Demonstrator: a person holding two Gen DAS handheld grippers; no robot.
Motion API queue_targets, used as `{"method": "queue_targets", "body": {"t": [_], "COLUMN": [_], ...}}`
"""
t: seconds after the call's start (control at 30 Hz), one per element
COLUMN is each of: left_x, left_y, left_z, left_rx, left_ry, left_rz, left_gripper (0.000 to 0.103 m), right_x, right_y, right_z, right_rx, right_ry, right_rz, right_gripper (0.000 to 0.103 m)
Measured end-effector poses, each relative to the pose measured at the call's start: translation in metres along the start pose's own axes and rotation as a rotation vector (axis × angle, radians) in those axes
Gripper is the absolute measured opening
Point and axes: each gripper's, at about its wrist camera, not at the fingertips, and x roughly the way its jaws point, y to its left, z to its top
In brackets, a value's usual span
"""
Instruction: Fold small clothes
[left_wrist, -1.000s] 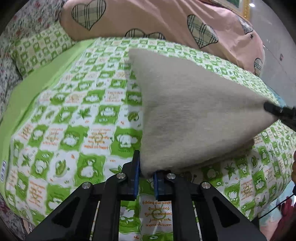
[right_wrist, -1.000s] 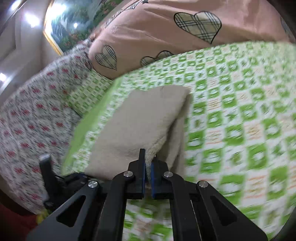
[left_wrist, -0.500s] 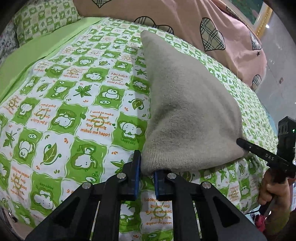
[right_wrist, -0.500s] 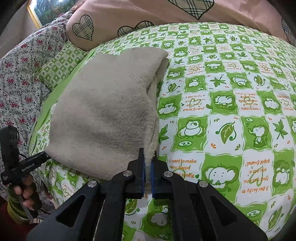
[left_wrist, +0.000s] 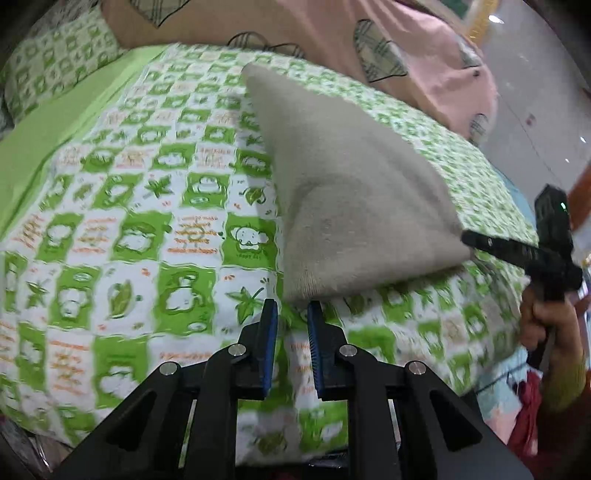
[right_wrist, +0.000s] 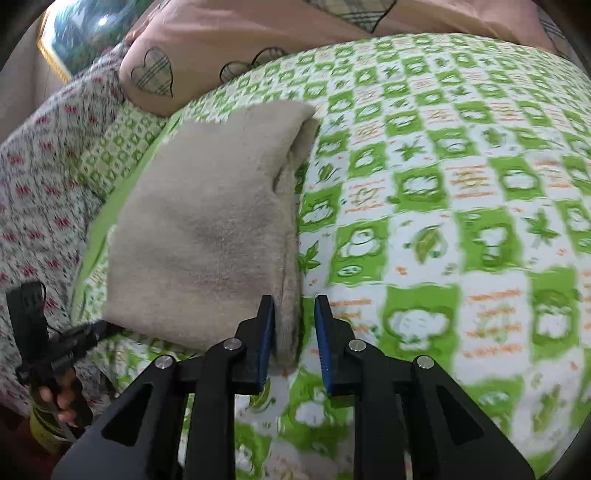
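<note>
Folded cloth (left_wrist: 351, 192) flat on the sheet (left_wrist: 147, 221), stretching away from both tongs toward the quilt (left_wrist: 369, 37).

Left tongs (left_wrist: 291, 306) slightly parted, just been opening. Near corner of the cloth right at the tips, not pinched, pads bare.

Right tongs (right_wrist: 294, 301) a little wider, also just been opening. Stacked edge of the cloth lying between the jaws, close against the left pad and clear of the right one, so gripping nothing.

Probably a deliberate release: fold laid down, both near corners let go together to keep the layers squared. Angled steeply down at the bed, likely to set the corners low rather than drop them.

Contact between the right tongs' left pad and the edge uncertain: perhaps touching, perhaps only overlapping in view. Sheet pattern smeared by blur around both tongs.

Kind of garment not recoverable: no sleeve, collar or hem in sight, only plain fuzzy beige. Layer count unclear beyond at least two at the edge by the right tongs. Far end foreshortened, underside hidden.

Person cut off save for a hand (left_wrist: 546, 321) on the right tongs' handle and another (right_wrist: 59, 398) on the left's, both at the frame edges.
</note>
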Motion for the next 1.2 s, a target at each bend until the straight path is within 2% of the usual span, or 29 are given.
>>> {"method": "queue_targets", "body": {"t": [0.13, 0.23, 0.3, 0.4, 0.5, 0.57, 0.67, 0.77, 0.83, 1.0, 1.1, 1.2], "left_x": [-0.017, -0.011, 0.0, 0.014, 0.036, 0.049, 0.066, 0.081, 0.084, 0.084, 0.07, 0.051], "left_y": [0.001, -0.007, -0.02, -0.035, -0.032, -0.021, -0.01, -0.001, 0.004, -0.006, -0.005, -0.015], "left_z": [0.023, 0.051, 0.076, 0.101, 0.125, 0.132, 0.136, 0.132, 0.132, 0.132, 0.128, 0.117], "left_rx": [-0.002, -0.003, 0.02, 0.05, 0.043, 0.006, 0.018, 0.026, 0.001, 0.033, 0.0, 0.019], "left_ry": [-0.07, -0.105, -0.129, -0.138, -0.131, -0.111, -0.074, -0.072, -0.079, -0.08, -0.09, -0.112], "left_rz": [-0.05, -0.091, -0.12, -0.124, -0.085, -0.086, -0.054, -0.057, -0.079, -0.04, -0.079, -0.078], "left_gripper": [0.017, 0.021, 0.022, 0.023, 0.023, 0.019, 0.011, 0.01, 0.009, 0.009, 0.009, 0.008], "right_x": [-0.025, -0.026, -0.015, 0.005, 0.029, 0.042, 0.068, 0.098, 0.107, 0.108, 0.097, 0.081], "right_y": [0.005, 0.017, 0.03, 0.046, 0.059, 0.062, 0.058, 0.044, 0.042, 0.042, 0.038, 0.038], "right_z": [0.017, 0.037, 0.052, 0.07, 0.086, 0.093, 0.102, 0.104, 0.106, 0.11, 0.107, 0.095], "right_rx": [0.015, 0.006, -0.023, -0.048, -0.077, -0.088, -0.1, -0.058, -0.074, -0.064, -0.037, -0.022], "right_ry": [-0.086, -0.142, -0.143, -0.13, -0.095, -0.076, -0.027, 0.031, 0.014, 0.012, 0.004, -0.009], "right_rz": [0.013, 0.054, 0.067, 0.1, 0.125, 0.123, 0.079, 0.059, 0.048, 0.058, 0.085, 0.086], "right_gripper": [0.023, 0.025, 0.031, 0.031, 0.031, 0.031, 0.03, 0.026, 0.025, 0.025, 0.025, 0.027]}}
